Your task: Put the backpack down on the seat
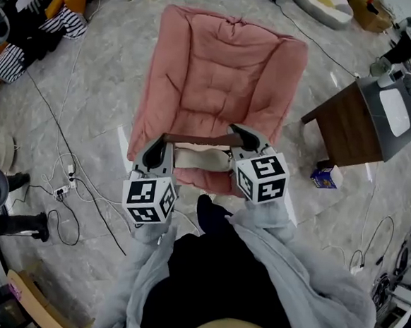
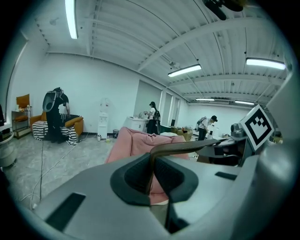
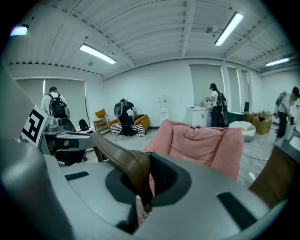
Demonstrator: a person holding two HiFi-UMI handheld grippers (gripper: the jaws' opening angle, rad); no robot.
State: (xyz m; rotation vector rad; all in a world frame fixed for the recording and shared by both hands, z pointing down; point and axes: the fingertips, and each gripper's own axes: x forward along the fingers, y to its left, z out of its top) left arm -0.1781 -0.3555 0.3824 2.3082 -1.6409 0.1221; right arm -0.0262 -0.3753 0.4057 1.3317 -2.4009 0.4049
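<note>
Mostly hidden: backpack [image 1: 200, 158] shows only a cream sliver between the grippers, over the near edge of the seat [image 1: 220, 69]; contact unclear; flat brown leathery strap [image 1: 200, 139] spans above it; left gripper [image 1: 157, 151] clamped on its left end, right gripper [image 1: 245, 136] on its right; seat pink, quilted, soft.

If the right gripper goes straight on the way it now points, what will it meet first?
The right gripper, jaws shut on the brown strap, would probably meet the pink seat first, straight ahead; how far is unclear.
</note>
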